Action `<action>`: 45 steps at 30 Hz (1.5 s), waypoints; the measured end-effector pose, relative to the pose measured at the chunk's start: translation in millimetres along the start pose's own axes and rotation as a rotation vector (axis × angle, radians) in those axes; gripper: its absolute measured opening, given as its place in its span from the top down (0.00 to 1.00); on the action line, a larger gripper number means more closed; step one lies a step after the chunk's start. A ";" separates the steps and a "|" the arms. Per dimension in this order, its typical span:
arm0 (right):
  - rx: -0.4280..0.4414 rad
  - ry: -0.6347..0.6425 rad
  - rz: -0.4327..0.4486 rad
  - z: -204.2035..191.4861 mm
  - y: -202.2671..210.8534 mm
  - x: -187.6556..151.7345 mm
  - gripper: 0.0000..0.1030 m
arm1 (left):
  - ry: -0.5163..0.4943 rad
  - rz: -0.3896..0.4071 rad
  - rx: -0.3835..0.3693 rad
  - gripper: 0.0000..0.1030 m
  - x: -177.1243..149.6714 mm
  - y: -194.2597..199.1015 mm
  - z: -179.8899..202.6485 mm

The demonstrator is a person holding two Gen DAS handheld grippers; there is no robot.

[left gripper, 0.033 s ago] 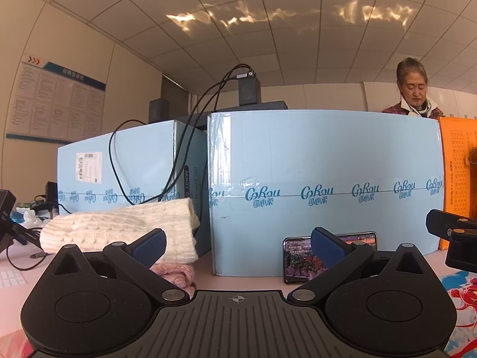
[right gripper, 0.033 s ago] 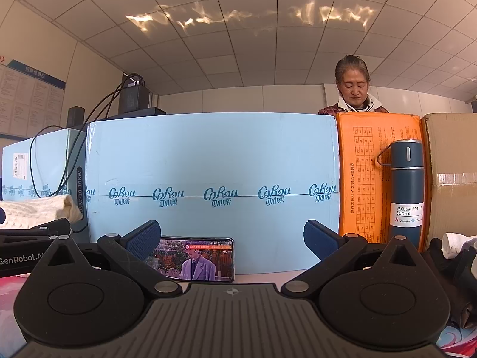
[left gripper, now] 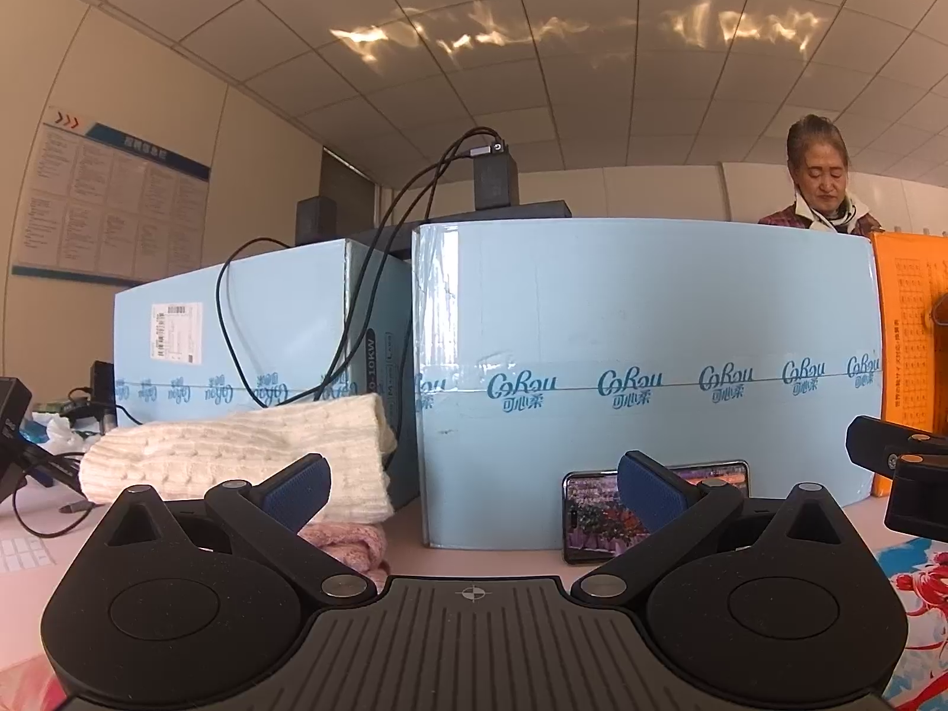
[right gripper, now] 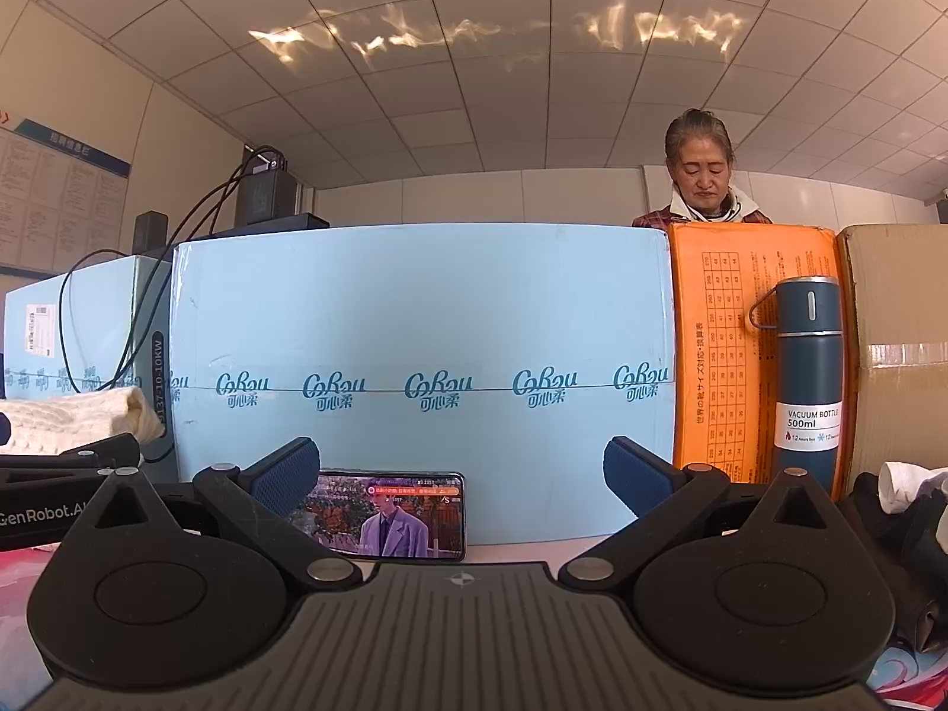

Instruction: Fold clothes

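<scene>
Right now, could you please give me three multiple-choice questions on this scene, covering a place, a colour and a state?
1. Where is the white knit sweater?
A. On the pink garment
B. On the phone
C. On the orange box

2. What colour is the vacuum bottle?
A. Red
B. Dark blue
C. White

3. How do the jaws of the left gripper and right gripper stand?
A. Both shut on cloth
B. One open, one shut
C. Both open, empty

Answers: 1 A, pink knit shows beneath its edge. 2 B, its body and cap are dark blue. 3 C, each wrist view shows wide-spread jaws with nothing between.
</scene>
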State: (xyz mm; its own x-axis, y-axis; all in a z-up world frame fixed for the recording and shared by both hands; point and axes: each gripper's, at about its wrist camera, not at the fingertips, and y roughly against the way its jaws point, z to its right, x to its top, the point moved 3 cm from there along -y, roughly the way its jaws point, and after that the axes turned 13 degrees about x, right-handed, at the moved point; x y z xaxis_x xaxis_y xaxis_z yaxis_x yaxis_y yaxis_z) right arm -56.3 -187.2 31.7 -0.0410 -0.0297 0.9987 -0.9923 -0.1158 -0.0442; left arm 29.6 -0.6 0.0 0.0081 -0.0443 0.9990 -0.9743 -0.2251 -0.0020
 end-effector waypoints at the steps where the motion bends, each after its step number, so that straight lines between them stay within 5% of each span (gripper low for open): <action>1: 0.001 -0.002 -0.001 0.1 0.1 0.0 0.00 | 0.000 0.000 0.000 0.00 0.3 0.6 0.5; 45: 0.002 -0.013 -0.009 1.8 -1.8 -0.9 0.00 | -0.001 -0.001 -0.020 0.00 1.2 4.2 1.1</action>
State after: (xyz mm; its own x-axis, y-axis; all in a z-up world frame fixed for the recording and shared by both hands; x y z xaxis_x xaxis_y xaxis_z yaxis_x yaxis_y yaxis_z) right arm -54.3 -188.8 30.9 -0.0306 -0.0416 0.9987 -0.9923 -0.1184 -0.0353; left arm 25.8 -2.7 1.2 0.0097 -0.0448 0.9989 -0.9787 -0.2052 0.0003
